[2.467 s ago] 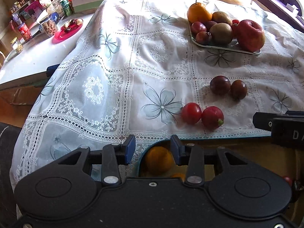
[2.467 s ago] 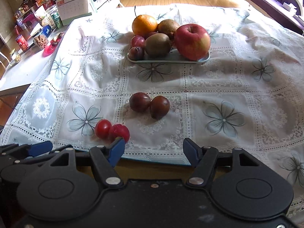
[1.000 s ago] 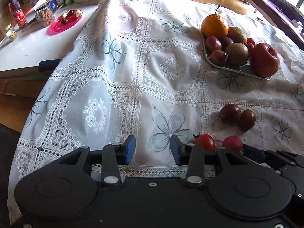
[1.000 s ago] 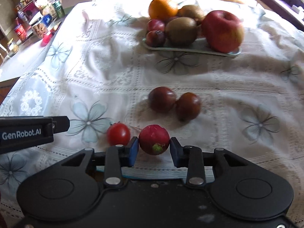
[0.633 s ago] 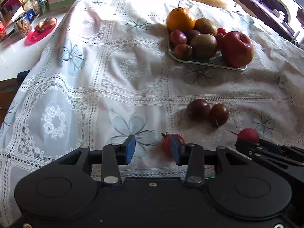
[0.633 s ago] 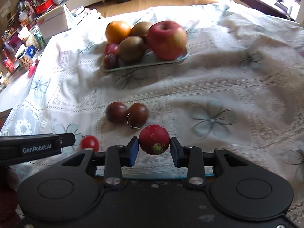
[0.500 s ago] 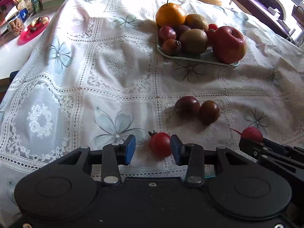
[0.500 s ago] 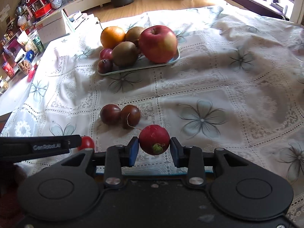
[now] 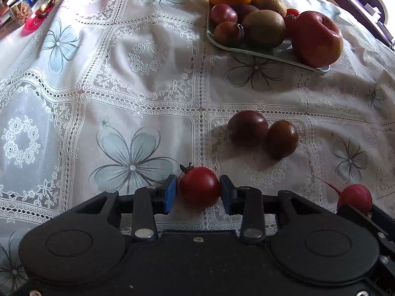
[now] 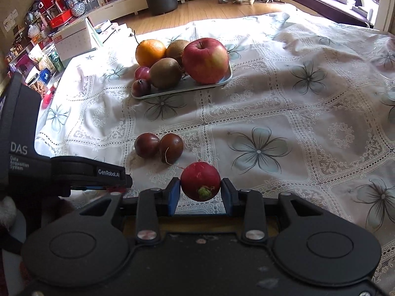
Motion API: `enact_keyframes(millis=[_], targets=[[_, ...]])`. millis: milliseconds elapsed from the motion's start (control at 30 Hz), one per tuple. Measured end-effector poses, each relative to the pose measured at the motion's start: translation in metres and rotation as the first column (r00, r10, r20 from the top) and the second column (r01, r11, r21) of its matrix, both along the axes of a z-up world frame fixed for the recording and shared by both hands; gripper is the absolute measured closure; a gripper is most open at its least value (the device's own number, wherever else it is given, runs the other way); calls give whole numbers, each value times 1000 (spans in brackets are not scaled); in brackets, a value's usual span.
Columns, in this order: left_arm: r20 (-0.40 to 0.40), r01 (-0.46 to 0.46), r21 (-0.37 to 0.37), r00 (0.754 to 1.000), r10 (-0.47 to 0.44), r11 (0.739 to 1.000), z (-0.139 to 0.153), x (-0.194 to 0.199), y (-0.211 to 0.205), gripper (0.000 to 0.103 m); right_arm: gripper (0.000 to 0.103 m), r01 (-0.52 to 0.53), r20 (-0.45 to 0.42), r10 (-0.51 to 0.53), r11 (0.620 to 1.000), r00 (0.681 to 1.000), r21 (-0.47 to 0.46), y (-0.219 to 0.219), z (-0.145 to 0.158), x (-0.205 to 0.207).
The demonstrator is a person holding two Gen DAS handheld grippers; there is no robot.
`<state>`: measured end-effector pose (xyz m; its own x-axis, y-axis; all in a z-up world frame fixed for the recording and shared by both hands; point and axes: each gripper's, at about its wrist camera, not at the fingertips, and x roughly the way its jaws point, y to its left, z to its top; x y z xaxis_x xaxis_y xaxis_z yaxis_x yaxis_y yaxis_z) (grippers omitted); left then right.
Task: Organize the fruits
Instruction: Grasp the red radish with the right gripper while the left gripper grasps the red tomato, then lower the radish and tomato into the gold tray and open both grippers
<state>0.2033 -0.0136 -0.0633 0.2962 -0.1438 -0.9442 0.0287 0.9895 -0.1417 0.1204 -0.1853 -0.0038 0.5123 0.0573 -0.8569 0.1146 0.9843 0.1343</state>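
Note:
A small red tomato [image 9: 199, 187] rests on the lace tablecloth between the blue pads of my left gripper [image 9: 198, 193]; its jaws stand close on either side, with a sliver of gap at the left pad. My right gripper [image 10: 200, 192] is shut on a red radish [image 10: 200, 185], held just above the cloth. In the left wrist view the radish [image 9: 355, 197] shows at the lower right. Two dark plums [image 10: 158, 146] lie side by side ahead. Farther back, a pale tray [image 10: 172, 91] holds an orange, kiwis, plums and a big apple [image 10: 205, 60].
The table's front edge runs just under both grippers. A side counter on the left carries a red saucer [image 9: 34, 22], jars and a white box [image 10: 74, 42]. Open cloth spreads to the right of the tray. My left gripper's body [image 10: 74, 170] crosses the right wrist view's left side.
My left gripper has moved forward, so the tomato now sits between its pads. The right gripper still holds the radish and has lifted and turned slightly.

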Motion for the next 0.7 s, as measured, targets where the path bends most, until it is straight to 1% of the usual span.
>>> enact_keyframes(millis=[100, 167, 233, 333, 400, 467, 533, 600, 700], targets=[[13, -15, -2, 1000, 15, 1000, 8, -5, 3, 61, 67, 1, 13, -1, 1000, 1000, 12, -3, 8, -5], [32, -13, -3, 999, 13, 1000, 20, -12, 5, 61, 67, 4, 21, -5, 1000, 1000, 21, -6, 15, -10], [55, -5, -3, 998, 5, 1000, 37, -25, 7, 61, 67, 2, 30, -3, 999, 1000, 35, -9, 23, -18], [122, 21, 2, 992, -21, 1000, 65, -50, 8, 61, 66, -6, 40, 4, 999, 999, 54, -11, 34, -34], [169, 39, 27, 985, -43, 999, 81, -70, 6, 61, 66, -17, 35, 15, 997, 999, 71, -13, 38, -44], [202, 57, 47, 977, -65, 997, 90, -89, 4, 61, 66, -29, 20, 27, 996, 999, 87, -15, 39, -57], [213, 73, 35, 974, -79, 997, 93, -106, 4, 61, 66, -38, 7, 38, 995, 999, 93, -15, 38, -68], [208, 87, 15, 974, -88, 996, 88, -119, 4, 61, 66, -42, -5, 43, 995, 999, 88, -15, 36, -81], [195, 71, 17, 978, -73, 997, 78, -139, 5, 61, 66, -38, -10, 39, 994, 999, 102, -18, 31, -99]])
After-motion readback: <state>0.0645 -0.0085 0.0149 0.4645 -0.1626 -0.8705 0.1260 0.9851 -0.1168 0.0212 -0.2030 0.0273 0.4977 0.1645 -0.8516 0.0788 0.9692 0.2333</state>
